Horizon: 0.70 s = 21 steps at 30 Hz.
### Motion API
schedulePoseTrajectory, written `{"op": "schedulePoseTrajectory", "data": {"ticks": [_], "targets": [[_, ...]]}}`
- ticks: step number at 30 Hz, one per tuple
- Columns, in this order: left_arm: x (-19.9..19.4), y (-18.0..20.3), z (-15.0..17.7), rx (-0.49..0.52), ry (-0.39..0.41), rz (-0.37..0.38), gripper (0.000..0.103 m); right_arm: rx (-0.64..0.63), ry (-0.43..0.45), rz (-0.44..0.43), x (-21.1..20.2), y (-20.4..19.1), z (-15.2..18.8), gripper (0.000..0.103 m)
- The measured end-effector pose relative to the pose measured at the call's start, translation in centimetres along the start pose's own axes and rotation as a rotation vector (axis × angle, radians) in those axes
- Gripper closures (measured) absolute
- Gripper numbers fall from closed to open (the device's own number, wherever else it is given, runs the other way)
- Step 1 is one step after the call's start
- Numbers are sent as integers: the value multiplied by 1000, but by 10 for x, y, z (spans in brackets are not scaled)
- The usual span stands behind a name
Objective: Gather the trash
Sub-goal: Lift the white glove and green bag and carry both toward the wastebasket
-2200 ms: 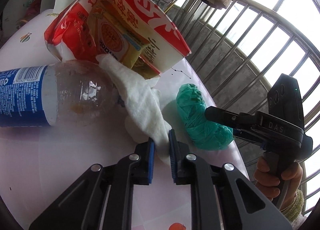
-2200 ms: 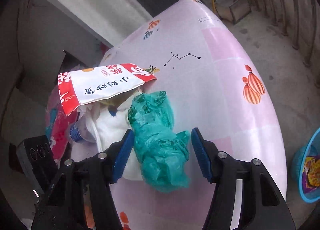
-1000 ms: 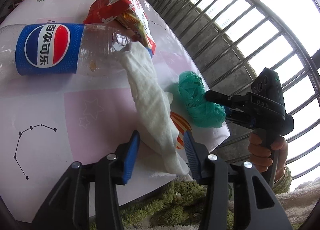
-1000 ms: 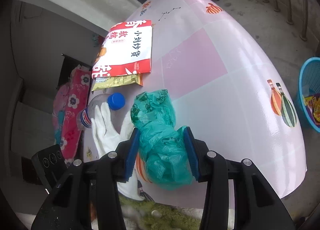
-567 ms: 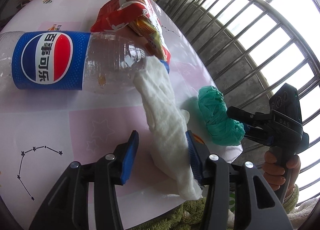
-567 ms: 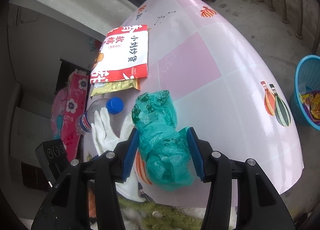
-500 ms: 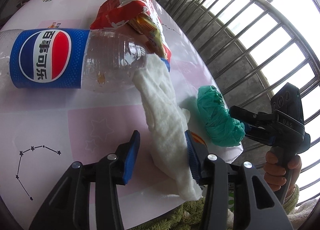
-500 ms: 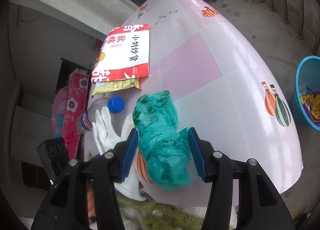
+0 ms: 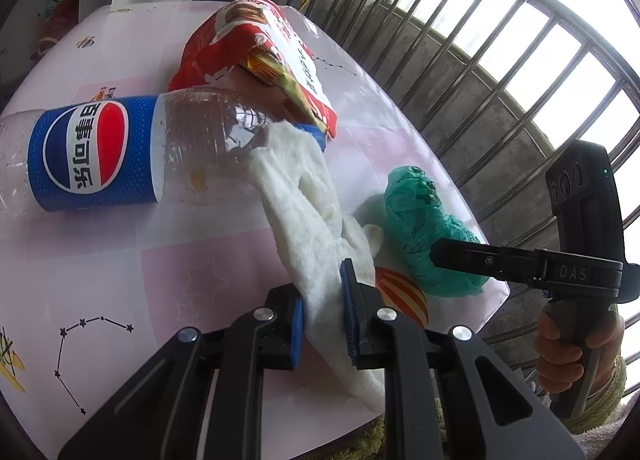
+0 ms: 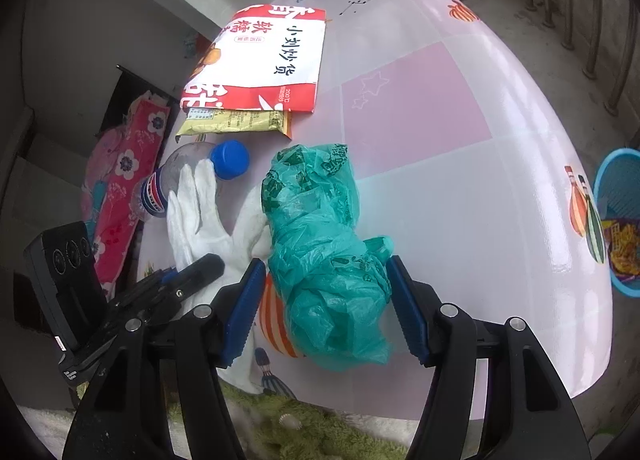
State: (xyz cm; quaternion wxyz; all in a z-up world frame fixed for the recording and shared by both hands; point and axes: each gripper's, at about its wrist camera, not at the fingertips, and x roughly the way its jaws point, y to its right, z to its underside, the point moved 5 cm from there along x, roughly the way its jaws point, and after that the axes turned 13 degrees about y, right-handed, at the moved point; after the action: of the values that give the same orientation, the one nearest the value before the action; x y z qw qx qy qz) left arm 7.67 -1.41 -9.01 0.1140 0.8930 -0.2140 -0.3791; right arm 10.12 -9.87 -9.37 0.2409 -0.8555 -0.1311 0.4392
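left claw [image 9: 323, 314]: just closed on white glove [image 9: 304, 211] | right claw [image 10: 325, 310]: wide, straddling green bag [image 10: 320, 244]

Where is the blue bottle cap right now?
In the right wrist view the blue cap sits left of centre on the lying bottle, just below the yellow packet and beside the white glove.

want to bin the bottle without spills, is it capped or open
Capped: a blue cap sits on the neck of the bottle, which lies on its side.
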Motion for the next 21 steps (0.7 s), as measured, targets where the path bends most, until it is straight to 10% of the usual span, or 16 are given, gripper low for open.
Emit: {"op": "schedulePoseTrajectory", "data": {"ticks": [21], "targets": [[-17, 22, -7, 113, 80, -30, 94, 81, 57, -63, -27, 10, -7, 56]]}}
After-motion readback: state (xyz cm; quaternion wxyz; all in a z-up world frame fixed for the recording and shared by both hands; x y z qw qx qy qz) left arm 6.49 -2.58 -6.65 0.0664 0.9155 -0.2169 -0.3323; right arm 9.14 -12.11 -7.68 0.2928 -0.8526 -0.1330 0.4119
